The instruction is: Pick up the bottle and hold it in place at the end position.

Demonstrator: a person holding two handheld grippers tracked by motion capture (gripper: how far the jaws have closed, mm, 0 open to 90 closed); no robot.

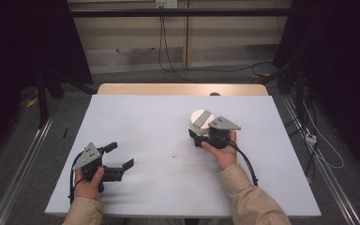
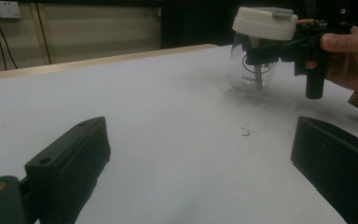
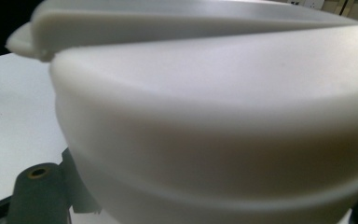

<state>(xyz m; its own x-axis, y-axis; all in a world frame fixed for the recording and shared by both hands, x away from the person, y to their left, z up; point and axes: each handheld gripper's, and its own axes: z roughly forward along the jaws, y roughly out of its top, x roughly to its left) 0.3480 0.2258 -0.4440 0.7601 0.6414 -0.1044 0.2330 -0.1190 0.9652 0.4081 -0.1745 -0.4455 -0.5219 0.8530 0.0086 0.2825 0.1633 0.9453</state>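
A clear glass jar (image 2: 251,74) with a white lid (image 1: 200,117) stands right of the middle of the white table sheet (image 1: 145,122). My right gripper (image 1: 197,134) is shut on the jar just under the lid, one black jaw crossing its near side (image 2: 261,50). In the right gripper view the lid (image 3: 214,116) is very close. I cannot tell whether the jar's base touches the sheet. My left gripper (image 1: 121,155) rests at the front left, well apart from the jar, open with nothing between its jaws (image 2: 200,126).
A small dark speck (image 1: 174,154) lies on the sheet between the grippers. The wooden table edge (image 1: 178,89) shows at the far side. Metal rails (image 1: 23,164) run along both sides, and cables (image 1: 326,154) lie on the floor at the right.
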